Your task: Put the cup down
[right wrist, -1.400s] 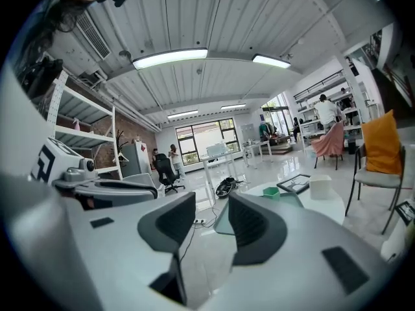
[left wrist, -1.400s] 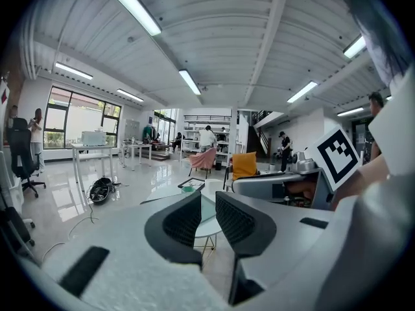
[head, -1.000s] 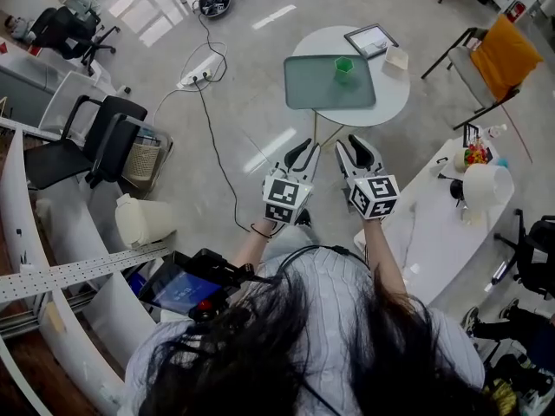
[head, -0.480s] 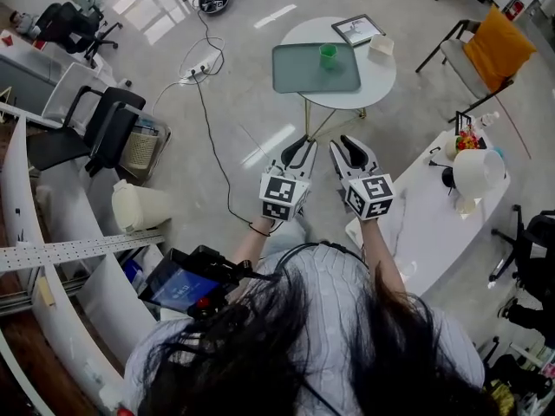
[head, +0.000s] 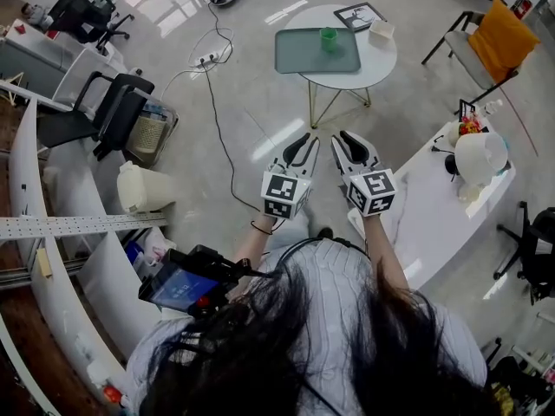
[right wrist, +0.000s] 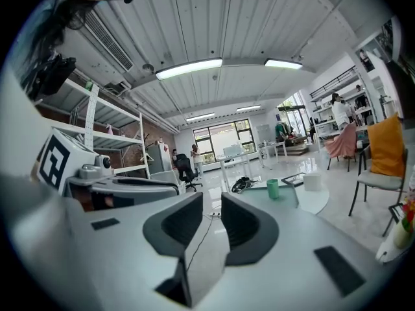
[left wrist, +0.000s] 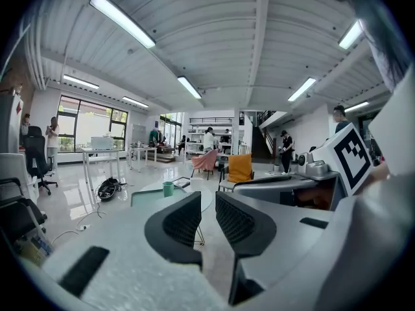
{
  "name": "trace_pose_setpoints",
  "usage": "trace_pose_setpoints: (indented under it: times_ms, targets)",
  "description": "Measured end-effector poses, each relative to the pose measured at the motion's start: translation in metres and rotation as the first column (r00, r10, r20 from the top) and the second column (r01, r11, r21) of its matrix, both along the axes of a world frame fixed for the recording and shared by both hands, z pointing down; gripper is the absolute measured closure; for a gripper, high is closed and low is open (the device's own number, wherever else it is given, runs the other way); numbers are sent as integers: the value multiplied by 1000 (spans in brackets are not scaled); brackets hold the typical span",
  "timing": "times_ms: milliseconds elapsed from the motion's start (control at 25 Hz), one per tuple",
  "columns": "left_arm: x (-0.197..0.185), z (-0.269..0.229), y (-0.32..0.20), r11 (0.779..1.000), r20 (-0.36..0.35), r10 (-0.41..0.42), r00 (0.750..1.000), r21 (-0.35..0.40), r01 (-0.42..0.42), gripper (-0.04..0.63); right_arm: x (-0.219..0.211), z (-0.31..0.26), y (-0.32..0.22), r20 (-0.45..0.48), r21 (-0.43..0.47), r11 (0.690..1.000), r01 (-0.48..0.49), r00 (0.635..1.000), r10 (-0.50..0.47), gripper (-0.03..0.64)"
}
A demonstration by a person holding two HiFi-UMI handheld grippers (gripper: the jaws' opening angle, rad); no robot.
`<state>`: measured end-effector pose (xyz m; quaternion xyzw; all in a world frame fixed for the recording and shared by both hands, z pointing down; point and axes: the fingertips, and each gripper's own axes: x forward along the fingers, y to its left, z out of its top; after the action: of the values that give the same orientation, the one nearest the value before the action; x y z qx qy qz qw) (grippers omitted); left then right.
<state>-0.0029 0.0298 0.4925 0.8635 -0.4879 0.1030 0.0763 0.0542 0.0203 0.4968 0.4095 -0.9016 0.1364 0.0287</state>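
Head view shows the green cup (head: 328, 38) upright on the tray (head: 299, 59) of the round worktop (head: 380, 57). Well apart from it, the left hand-held gripper (head: 303, 142) is narrow and empty. The right hand-held gripper (head: 351, 139) has just been closing on nothing. Best to back away smoothly.

Long dark hair (head: 260, 354) over a pale, finely striped top (head: 334, 280); a dark band (head: 259, 230) at the left wrist. The left claw (head: 302, 146) and right claw (head: 351, 146) have pale grey bodies, black jaws with ribbed faces, and each a white cube (head: 284, 195) of black square markers. The right claw's jaws have just been closing, with nothing between them.
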Motion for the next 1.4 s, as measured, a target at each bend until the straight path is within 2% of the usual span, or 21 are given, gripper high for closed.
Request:
trace_pose_setpoints:
  times_ms: [640,1400]
  targets:
    - [23,4,69,1000,-30,-6,1000,1,6,517,20,-5,78,-13,20,1000,22,1000,-22,545]
    - [17,-3,101,999,-25,-24,999,25,25,518,10,-5,112,-87,39,997,60,995,-57,560]
